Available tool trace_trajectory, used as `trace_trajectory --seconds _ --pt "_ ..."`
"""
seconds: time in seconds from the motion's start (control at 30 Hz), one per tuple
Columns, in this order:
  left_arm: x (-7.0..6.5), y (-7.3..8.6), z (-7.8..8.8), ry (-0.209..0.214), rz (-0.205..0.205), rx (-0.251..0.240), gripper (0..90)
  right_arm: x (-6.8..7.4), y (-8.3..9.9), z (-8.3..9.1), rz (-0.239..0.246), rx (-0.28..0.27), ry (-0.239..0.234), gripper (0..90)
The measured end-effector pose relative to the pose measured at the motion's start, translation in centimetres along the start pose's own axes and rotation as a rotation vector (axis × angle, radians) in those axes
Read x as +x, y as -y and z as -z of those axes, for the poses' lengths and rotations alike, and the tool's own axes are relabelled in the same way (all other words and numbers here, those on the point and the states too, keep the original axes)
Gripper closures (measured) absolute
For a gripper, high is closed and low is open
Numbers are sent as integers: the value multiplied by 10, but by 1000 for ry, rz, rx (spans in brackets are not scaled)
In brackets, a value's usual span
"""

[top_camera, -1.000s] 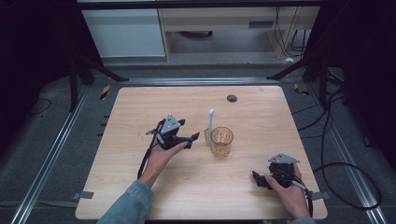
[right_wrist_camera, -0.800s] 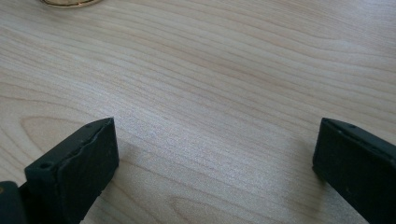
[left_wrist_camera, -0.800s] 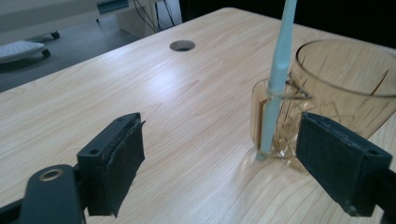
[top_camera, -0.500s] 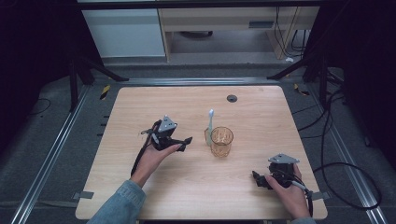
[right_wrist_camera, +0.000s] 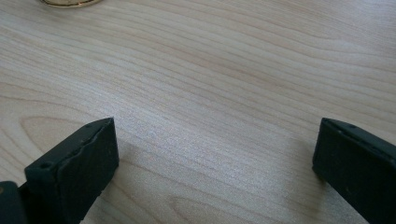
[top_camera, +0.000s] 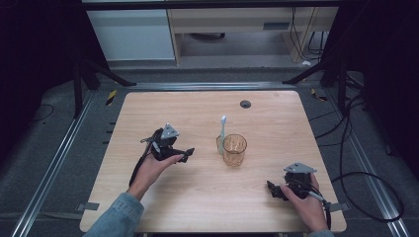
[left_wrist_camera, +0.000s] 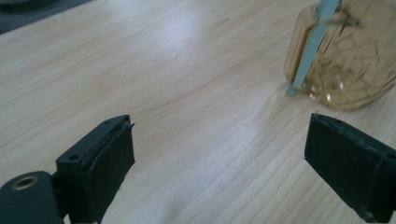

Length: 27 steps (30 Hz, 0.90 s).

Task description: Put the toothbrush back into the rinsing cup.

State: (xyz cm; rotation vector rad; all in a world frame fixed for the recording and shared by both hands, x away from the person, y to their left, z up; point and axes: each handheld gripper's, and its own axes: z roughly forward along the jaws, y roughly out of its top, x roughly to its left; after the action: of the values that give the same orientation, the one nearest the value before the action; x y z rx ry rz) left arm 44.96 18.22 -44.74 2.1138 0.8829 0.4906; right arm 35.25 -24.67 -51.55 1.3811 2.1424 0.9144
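An amber faceted glass stands upright near the middle of the wooden table. A pale blue stick leans against its left side, lower end on the table. In the left gripper view the glass and the stick are at the top right. My left gripper hovers left of the glass, apart from it; its jaws are open wide and hold nothing. My right gripper rests near the front right corner, open and holding nothing. The base of the glass shows at the top left there.
A small black round fitting sits in the tabletop at the far right. Cables trail over the floor to the right of the table. A white cabinet stands beyond the far edge.
My left gripper has drawn back to the left, away from the glass and the stick. The right gripper, the glass and the stick have not moved.
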Motion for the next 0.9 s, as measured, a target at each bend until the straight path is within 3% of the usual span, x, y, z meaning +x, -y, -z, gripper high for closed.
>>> trace_trajectory --seconds 0.33,0.9 --pt "13 20 18 -38 19 44 68 0 0 0 -1 0 0 7" --pt "27 61 32 -70 74 94 67 0 0 0 0 0 0 7"
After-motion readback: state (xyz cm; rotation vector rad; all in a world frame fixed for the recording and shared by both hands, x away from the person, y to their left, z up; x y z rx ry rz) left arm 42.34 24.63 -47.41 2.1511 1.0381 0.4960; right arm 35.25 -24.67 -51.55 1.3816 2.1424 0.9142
